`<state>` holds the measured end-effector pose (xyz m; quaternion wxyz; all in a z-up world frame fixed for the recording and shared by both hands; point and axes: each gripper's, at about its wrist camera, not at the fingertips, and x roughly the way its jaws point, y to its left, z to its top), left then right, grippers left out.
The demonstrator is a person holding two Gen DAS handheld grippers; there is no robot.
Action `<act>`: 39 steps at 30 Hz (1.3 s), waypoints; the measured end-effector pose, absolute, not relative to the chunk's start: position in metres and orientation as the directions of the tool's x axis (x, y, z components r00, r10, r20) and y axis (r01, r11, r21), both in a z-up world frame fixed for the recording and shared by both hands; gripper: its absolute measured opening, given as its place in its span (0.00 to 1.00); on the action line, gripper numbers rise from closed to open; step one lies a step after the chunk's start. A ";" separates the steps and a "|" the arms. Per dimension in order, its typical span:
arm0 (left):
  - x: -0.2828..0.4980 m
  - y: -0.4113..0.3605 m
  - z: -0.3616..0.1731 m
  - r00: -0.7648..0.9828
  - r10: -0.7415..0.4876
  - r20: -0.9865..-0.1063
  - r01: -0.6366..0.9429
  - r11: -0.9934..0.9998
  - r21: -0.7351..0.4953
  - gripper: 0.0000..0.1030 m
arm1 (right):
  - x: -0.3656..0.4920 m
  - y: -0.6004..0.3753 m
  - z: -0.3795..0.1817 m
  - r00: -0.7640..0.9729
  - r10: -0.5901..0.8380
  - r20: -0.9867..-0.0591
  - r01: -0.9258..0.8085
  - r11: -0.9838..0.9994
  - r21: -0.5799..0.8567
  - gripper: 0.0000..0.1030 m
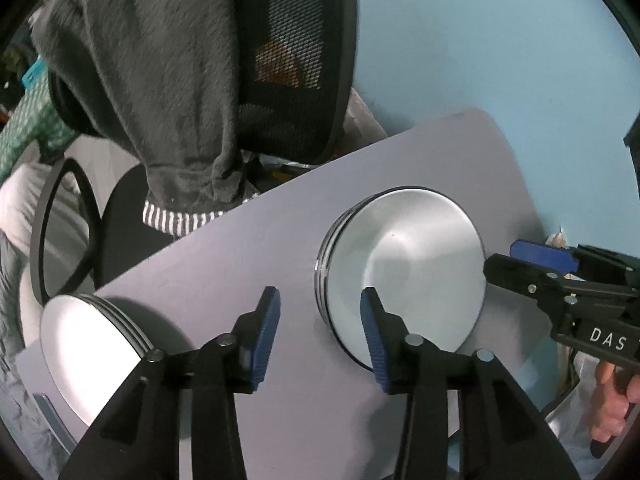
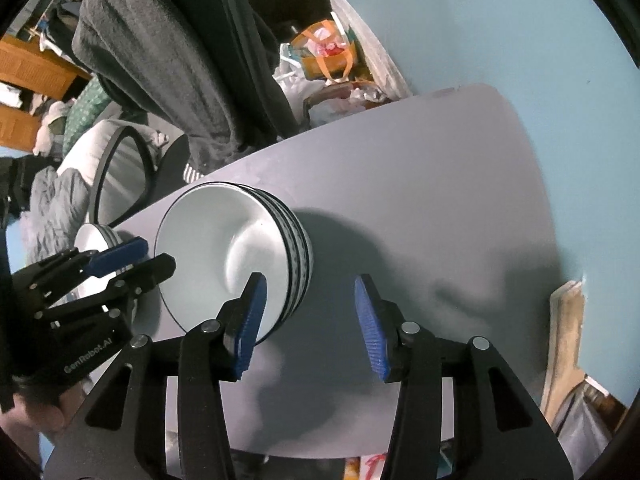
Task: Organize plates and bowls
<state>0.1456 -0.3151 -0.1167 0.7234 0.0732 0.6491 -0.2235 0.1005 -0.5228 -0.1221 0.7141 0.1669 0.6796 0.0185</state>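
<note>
A stack of white bowls (image 1: 404,264) with dark-patterned sides (image 2: 216,256) stands on the grey table (image 1: 240,248). A stack of white plates (image 1: 84,336) lies at the table's left end, also seen as plates (image 2: 90,240) behind the other tool. My left gripper (image 1: 319,294) is open and straddles the stack's left rim, one finger over the bowl's inside and one outside; no pad presses on it. My right gripper (image 2: 310,280) is open the same way across the right rim. Each gripper shows in the other view: right gripper (image 1: 500,260), left gripper (image 2: 156,254).
An office chair draped with a dark fleece garment (image 1: 160,80) stands right behind the table's far edge. A blue wall (image 2: 480,20) runs along the right. Bags and clutter (image 2: 328,52) lie on the floor beyond. A hand (image 1: 612,400) holds the right tool.
</note>
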 end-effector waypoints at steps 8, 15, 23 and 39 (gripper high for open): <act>0.151 -0.312 -0.142 0.016 -0.226 -0.974 0.360 0.910 -0.206 0.42 | 0.113 -0.523 -0.149 0.059 0.289 -0.956 0.193 0.936 0.295 0.44; 0.160 -0.309 -0.158 -0.020 -0.248 -0.969 0.304 0.921 -0.242 0.43 | 0.121 -0.516 -0.165 0.043 0.299 -0.953 0.177 0.937 0.302 0.44; 0.165 -0.310 -0.160 -0.033 -0.258 -0.965 0.308 0.916 -0.256 0.45 | 0.129 -0.519 -0.180 0.020 0.326 -0.945 0.182 0.928 0.324 0.44; 0.168 -0.309 -0.164 -0.089 -0.352 -0.932 0.274 0.891 -0.363 0.25 | 0.132 -0.508 -0.183 -0.010 0.379 -0.925 0.136 0.917 0.374 0.28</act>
